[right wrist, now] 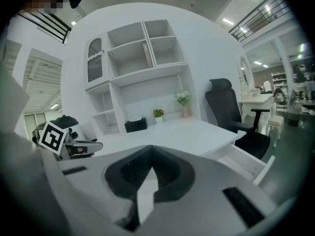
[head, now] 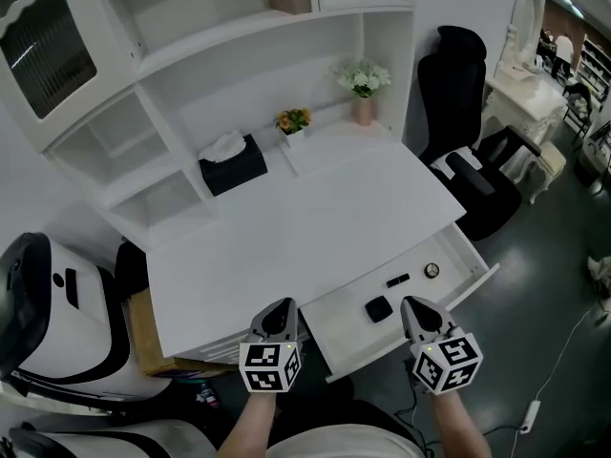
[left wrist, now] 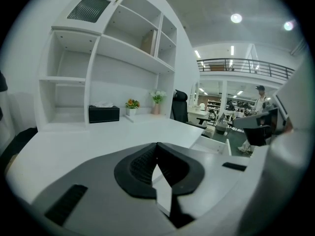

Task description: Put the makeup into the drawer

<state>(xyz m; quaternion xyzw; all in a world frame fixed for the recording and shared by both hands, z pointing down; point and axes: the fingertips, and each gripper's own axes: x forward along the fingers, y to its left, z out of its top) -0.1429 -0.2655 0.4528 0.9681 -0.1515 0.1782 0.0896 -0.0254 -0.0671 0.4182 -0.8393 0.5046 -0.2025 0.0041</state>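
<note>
The white desk's drawer (head: pixel 334 321) stands pulled open at the front right. In it lie a black square compact (head: pixel 379 308), a thin black stick (head: pixel 398 281) and a small round piece (head: pixel 432 270). My left gripper (head: pixel 280 309) hovers at the desk's front edge, left of the drawer, its jaws shut and empty (left wrist: pixel 157 146). The right gripper (head: pixel 417 306) hangs over the drawer's near right corner, jaws also shut with nothing between them (right wrist: pixel 150 149). The drawer's wall (right wrist: pixel 246 159) shows to the right in the right gripper view.
A black tissue box (head: pixel 232 163), a small orange flower pot (head: pixel 293 122) and a pink vase of white flowers (head: pixel 363 84) stand at the desk's back under the shelves. A black office chair (head: pixel 473 132) is at the right. A white-and-black machine (head: pixel 48 303) sits at the left.
</note>
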